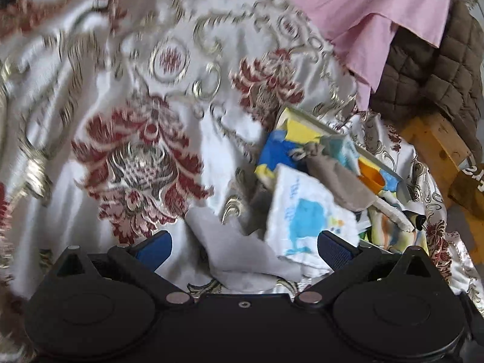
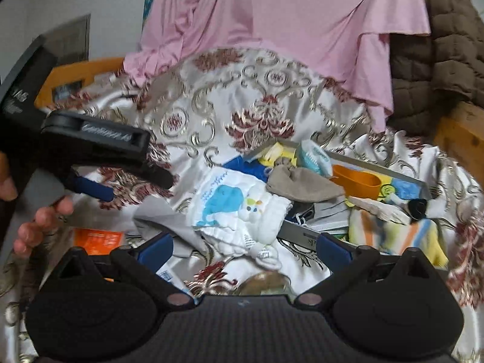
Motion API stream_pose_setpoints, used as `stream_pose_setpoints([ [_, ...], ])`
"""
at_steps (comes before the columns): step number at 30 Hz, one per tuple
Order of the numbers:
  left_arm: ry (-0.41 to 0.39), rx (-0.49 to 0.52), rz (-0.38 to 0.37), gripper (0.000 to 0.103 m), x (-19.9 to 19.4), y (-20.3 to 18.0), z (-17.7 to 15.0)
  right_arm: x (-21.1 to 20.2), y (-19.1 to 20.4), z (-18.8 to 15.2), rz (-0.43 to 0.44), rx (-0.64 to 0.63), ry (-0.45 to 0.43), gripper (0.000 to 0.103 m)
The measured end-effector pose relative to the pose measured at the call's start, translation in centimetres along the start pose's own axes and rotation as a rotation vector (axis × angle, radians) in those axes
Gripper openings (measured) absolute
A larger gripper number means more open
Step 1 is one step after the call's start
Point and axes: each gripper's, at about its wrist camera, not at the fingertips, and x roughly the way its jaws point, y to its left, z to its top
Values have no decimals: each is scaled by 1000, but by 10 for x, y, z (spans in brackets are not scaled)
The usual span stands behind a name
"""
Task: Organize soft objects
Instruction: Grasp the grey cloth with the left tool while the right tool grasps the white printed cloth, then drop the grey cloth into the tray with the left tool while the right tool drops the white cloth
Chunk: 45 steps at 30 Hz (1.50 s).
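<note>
A white cloth with a blue whale print (image 1: 305, 220) (image 2: 239, 211) lies on the floral bedspread (image 1: 136, 106) (image 2: 242, 115), half over the edge of a grey tray (image 1: 375, 157) (image 2: 378, 166). A grey cloth (image 1: 242, 254) (image 2: 163, 217) lies beside it to the left. A beige sock (image 1: 338, 184) (image 2: 302, 181) rests in the tray. My left gripper (image 1: 242, 248) is open, low over the grey cloth and the whale cloth; it also shows in the right wrist view (image 2: 103, 187). My right gripper (image 2: 245, 251) is open and empty, just short of the whale cloth.
The tray also holds an orange cup (image 2: 357, 181), a striped cloth (image 2: 399, 236) and colourful fabric. A pink sheet (image 2: 287, 24) and a brown quilted blanket (image 2: 438, 60) hang at the back. A wooden bed frame (image 2: 459, 139) is at the right. An orange packet (image 2: 96, 239) lies at the left.
</note>
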Motion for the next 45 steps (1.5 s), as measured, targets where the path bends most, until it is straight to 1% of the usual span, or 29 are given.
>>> stream_pose_setpoints([
  [3,43,-18,-10,102,19,14,-1,19,-3,4,15,29,39,102],
  [6,82,-33,-77,102,35,24,-4,36,-2,4,14,30,81,102],
  [9,88,-34,-108,98,40,27,-10,46,-2,3,11,23,111,102],
  [10,87,-27,-115,95,41,27,-10,48,-3,3,13,27,118,102],
  [11,84,-28,-123,91,41,28,-11,49,-3,5,12,29,117,102],
  [14,84,-65,-153,79,42,32,-11,55,-5,10,-2,33,135,102],
  [19,87,-89,-214,68,45,36,-11,68,-9,17,-1,67,156,101],
  [20,97,-101,-229,63,48,38,-11,72,-10,19,0,69,164,100],
  [21,104,-112,-231,60,50,39,-12,75,-9,20,0,67,175,98],
  [23,122,-120,-225,48,55,42,-12,84,-7,23,-5,58,201,93],
  [24,124,-121,-224,47,55,43,-11,87,-6,23,-2,50,211,90],
  [27,130,-129,-226,37,57,45,-11,93,1,24,4,26,222,84],
  [29,133,-137,-216,25,57,46,-12,94,4,24,1,11,216,76],
  [30,135,-138,-207,23,57,46,-12,93,6,23,0,5,215,68],
  [31,133,-139,-201,17,57,47,-12,93,6,22,0,0,211,62],
  [32,128,-138,-199,15,56,46,-12,91,7,21,3,-2,205,59],
  [33,121,-136,-197,13,55,46,-12,90,7,20,6,-3,196,53],
  [34,108,-129,-189,8,52,45,-13,88,7,19,7,-5,184,45],
  [35,92,-117,-179,7,49,43,-13,85,7,18,5,-1,172,43],
  [37,57,-88,-150,6,43,38,-14,82,6,17,1,7,150,26],
  [42,-60,36,-60,5,25,20,-13,68,5,16,23,4,90,23],
  [45,-130,79,-39,5,15,12,-13,53,4,18,22,-25,39,21],
])
